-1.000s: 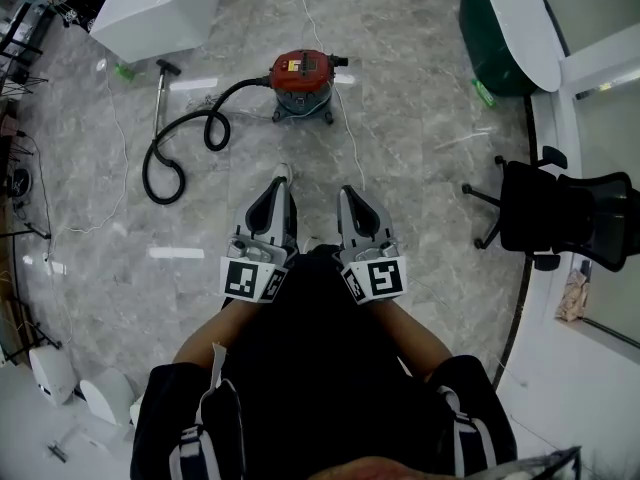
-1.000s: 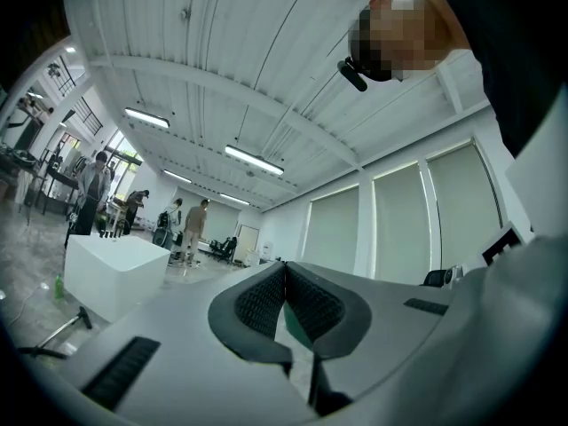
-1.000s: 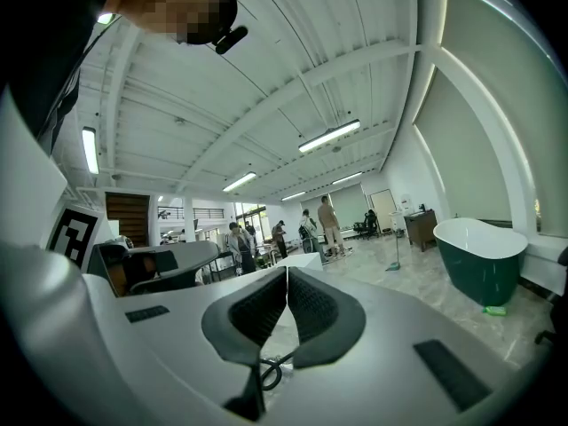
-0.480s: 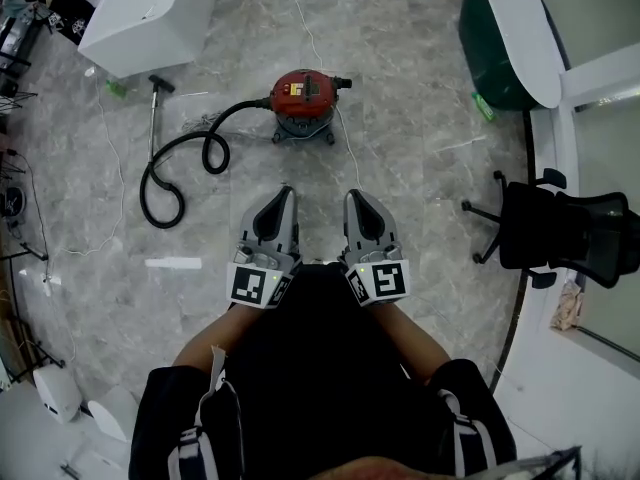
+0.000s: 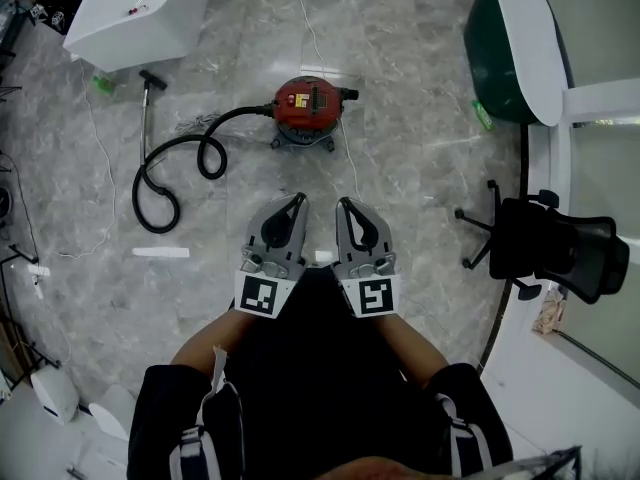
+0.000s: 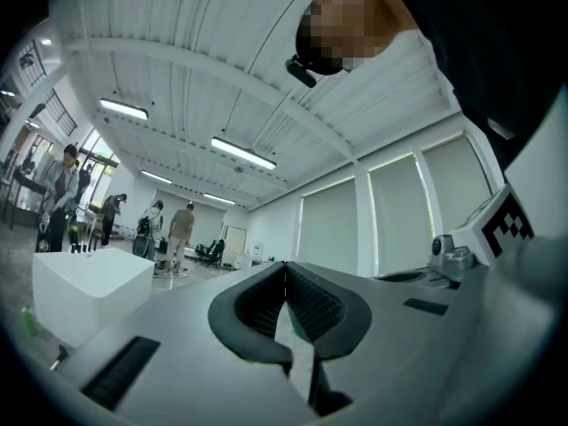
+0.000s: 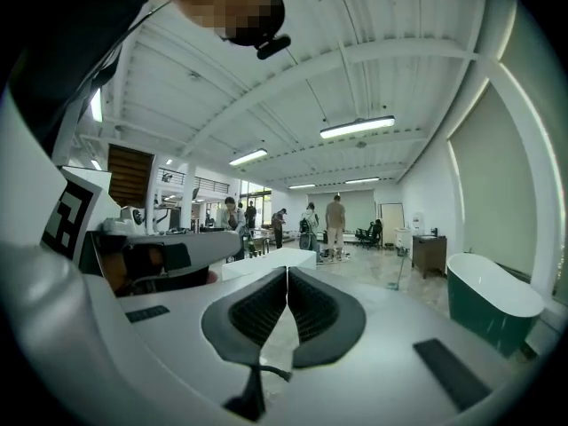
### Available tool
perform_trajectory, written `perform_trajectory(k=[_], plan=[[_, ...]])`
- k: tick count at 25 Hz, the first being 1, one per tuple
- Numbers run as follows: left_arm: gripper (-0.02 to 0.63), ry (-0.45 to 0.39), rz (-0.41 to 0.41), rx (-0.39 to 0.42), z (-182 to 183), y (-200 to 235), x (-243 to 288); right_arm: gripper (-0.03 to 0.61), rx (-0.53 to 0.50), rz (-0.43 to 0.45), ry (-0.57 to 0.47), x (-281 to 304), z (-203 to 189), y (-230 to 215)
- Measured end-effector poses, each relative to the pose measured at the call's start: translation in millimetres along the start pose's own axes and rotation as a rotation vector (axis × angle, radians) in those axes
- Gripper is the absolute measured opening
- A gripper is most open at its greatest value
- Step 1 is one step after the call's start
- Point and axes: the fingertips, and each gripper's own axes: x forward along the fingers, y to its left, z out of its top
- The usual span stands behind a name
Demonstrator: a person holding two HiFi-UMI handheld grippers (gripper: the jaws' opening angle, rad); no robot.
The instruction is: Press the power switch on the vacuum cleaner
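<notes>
A red canister vacuum cleaner [image 5: 309, 108] stands on the grey marble floor ahead of me in the head view. Its black hose [image 5: 175, 163] coils off to the left and ends in a metal wand [image 5: 147, 113]. A white cable [image 5: 348, 158] runs from it toward me. My left gripper [image 5: 298, 200] and right gripper [image 5: 344, 204] are held side by side at waist height, short of the vacuum, tips tilted toward each other. Both are shut with nothing between the pads. In the two gripper views the jaws [image 6: 285, 269] [image 7: 287, 273] point up at the room and ceiling; the vacuum is not seen there.
A white block-shaped unit [image 5: 135, 13] stands at the far left. A dark green tub with a white rim [image 5: 520, 43] is at the far right, with a black office chair [image 5: 545, 243] nearer. Several people stand far across the hall [image 7: 335, 224].
The vacuum sits lower in the head view, so I have come closer to it. Both grippers have turned inward and their tips are nearer each other.
</notes>
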Motion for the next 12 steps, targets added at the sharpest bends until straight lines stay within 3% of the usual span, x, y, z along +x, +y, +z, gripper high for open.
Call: perform_trajectory(k=[12], plan=[[0.018,0.015,0.027,-0.058,-4.6,88.3,36.9,0.02,-0.006,0.042,0.056,103.2,-1.8,10.1]])
